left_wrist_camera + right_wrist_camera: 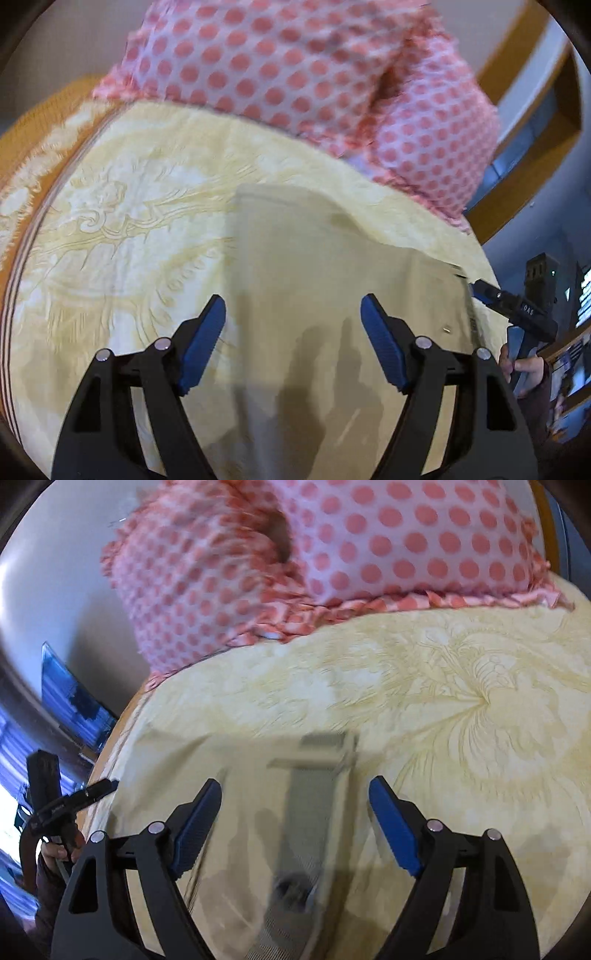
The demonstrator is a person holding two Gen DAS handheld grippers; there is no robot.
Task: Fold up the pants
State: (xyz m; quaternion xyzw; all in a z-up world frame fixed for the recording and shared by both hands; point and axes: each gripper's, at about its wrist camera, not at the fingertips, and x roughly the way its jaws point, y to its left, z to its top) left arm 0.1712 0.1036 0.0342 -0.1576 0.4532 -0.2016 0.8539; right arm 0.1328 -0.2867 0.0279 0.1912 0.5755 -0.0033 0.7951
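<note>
Khaki pants flat on the bed, both hand-held grippers wide apart

I see the pants [332, 280] lying on a yellow bedspread [122, 206] with a pale floral pattern. Fabric is a plain khaki tan, smooth, laid mostly flat. In the left wrist view the far edge runs fairly straight, and the right side ends in a straight edge with a dark strip near the bed's side. A small light speck sits on the cloth near that edge.

In the right wrist view the pants [207, 775] look more blurred. A grey panel [314, 794], maybe lining or an inner layer, shows in the middle with a lighter band across its top; I can't tell exactly what part it is. A dark smudge sits lower on that panel, too blurred to name.

My left hand-held gripper [293, 332] hangs above the pants, blue pads spread wide, nothing between them. My right hand-held gripper [295, 818] is the same: fingers apart, over the grey panel, holding nothing. Whether either touches the cloth, I can't tell.

Each gripper also shows at the edge of the other's view, beside the bed.

A pink pillow with red dots [295, 74] lies at the far end of the bed, past the pants and not touching them.

No containers in view.
</note>
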